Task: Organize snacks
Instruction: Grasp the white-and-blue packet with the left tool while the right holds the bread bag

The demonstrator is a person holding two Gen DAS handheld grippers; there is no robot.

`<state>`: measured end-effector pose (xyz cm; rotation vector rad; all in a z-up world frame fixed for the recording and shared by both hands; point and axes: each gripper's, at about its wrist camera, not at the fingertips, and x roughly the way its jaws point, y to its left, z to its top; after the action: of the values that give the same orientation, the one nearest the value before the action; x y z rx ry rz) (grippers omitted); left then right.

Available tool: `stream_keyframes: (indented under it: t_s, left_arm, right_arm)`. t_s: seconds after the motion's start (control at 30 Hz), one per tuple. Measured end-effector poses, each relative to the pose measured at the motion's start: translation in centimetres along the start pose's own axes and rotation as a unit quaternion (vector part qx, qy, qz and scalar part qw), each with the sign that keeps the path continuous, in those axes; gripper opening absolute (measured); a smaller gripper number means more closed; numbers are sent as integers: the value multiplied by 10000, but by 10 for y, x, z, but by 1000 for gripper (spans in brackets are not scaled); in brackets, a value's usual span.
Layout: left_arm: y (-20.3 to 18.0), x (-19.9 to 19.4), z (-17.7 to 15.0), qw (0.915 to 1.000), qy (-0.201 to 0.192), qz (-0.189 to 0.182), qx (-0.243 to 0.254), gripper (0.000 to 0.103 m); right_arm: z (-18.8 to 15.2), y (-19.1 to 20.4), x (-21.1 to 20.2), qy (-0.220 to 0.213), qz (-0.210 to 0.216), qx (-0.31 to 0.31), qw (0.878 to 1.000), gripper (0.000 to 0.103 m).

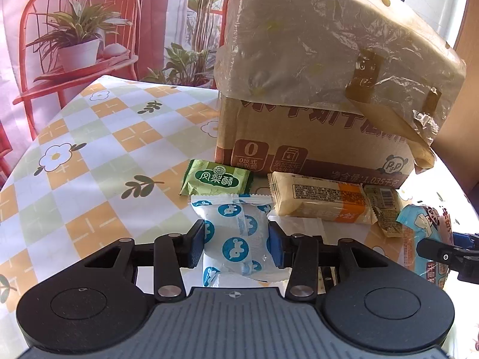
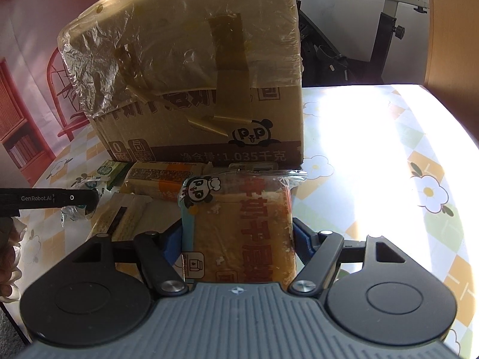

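We hold two snacks by one cardboard box on the table: our left gripper squeezes a blue-dotted packet, our right gripper a bread pack.

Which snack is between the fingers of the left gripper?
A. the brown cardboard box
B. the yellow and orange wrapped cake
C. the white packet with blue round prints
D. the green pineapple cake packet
C: the left gripper has its fingers closed on both sides of the white packet with blue round prints.
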<state>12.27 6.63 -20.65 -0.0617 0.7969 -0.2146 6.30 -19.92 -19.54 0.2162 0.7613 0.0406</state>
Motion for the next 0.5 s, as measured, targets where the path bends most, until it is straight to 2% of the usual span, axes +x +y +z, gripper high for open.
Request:
stream_keyframes:
  t_s: [0.1,0.23,0.5]
  left_arm:
    - [-2,-23,4,9997,-230,4,76,46]
    - [-7,-53,17,9980,-603,-23,168,46]
    - [-32,-109,68,9861,-1610,-282,304,46]
  right_arm:
    - [-2,2,-10,-107,80,11,9999,73]
    - [6,4,-33,-470,177,59,9987,73]
    - [48,23,-83,-1471,452,-80,9881,73]
